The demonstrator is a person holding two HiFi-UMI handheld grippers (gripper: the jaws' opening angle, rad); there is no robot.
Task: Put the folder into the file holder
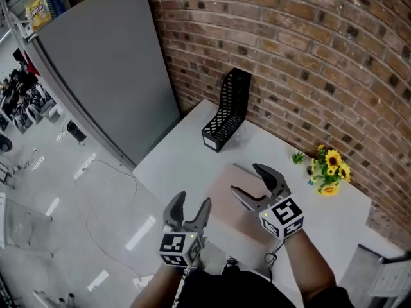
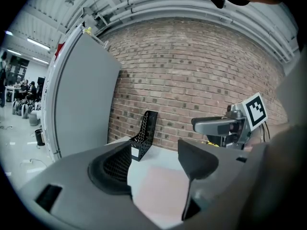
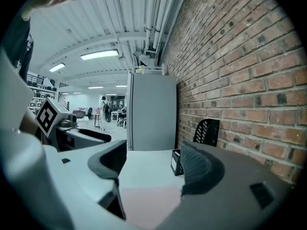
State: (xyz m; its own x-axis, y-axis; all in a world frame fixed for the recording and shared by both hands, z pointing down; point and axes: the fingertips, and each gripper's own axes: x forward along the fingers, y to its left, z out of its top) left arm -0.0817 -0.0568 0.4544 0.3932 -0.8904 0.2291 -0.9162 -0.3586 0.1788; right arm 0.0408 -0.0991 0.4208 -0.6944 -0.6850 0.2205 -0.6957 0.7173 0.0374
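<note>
Folder (image 1: 223,201) looks thin, light and bendy, flat on the bench (image 1: 180,162); left tool (image 1: 192,199) and right tool (image 1: 244,178) both gape empty, so I'd pinch its near edge.

Mid-frame in my head view, the folder (image 1: 221,213) looks pale pink, though it's washed out, on a white table (image 1: 180,162). Upper centre, the file holder (image 1: 226,111) is black mesh against the red-brown brick wall (image 1: 308,56). At right are yellow flowers (image 1: 329,169) with green leaves.

Bare table (image 1: 183,162) btwn folder (image 1: 221,190) & file holder (image 1: 229,111), brick wall (image 1: 289,56) behind
</note>
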